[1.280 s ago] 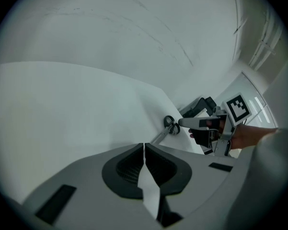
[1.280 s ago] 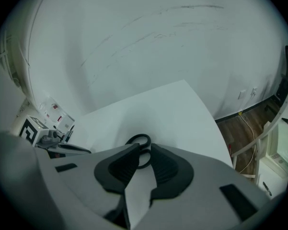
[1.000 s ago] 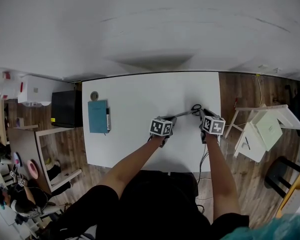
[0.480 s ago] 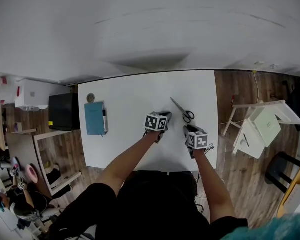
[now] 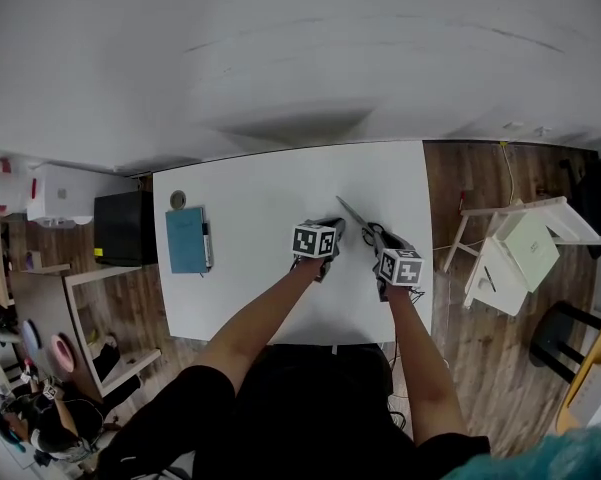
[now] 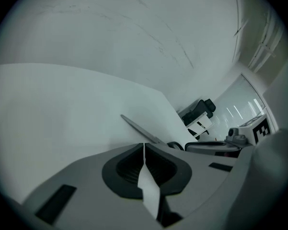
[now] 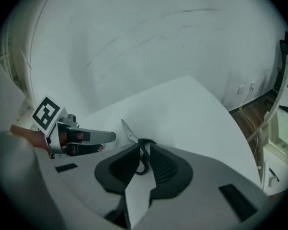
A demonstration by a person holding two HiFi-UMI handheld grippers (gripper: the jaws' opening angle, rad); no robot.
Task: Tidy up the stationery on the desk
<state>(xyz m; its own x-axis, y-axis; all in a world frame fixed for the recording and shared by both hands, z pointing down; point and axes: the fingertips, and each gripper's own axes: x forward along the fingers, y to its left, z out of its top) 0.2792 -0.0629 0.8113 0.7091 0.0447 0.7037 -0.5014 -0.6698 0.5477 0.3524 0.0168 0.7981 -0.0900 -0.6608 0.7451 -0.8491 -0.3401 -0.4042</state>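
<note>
Grey-bladed scissors with black handles (image 5: pixel 356 217) lie on the white desk (image 5: pixel 260 298), right of its middle. My right gripper (image 5: pixel 380 240) is at the handle end; in the right gripper view its jaws are closed round a black handle loop (image 7: pixel 143 158), with the blade (image 7: pixel 129 130) pointing away. My left gripper (image 5: pixel 334 227) sits just left of the scissors, shut with nothing between its pads (image 6: pixel 134 164). The left gripper view shows the blade (image 6: pixel 140 129) just ahead on the desk.
A teal notebook (image 5: pixel 186 239) with a pen (image 5: pixel 207 238) along its right side lies at the desk's left end, and a small round object (image 5: pixel 178 200) sits behind it. A black box (image 5: pixel 120 229) stands left of the desk. A white folding rack (image 5: pixel 510 258) stands to the right.
A second ago the scissors were between both grippers, then they lay free on the desk with both grippers drawn back. Now the right gripper has moved forward onto the handles.
</note>
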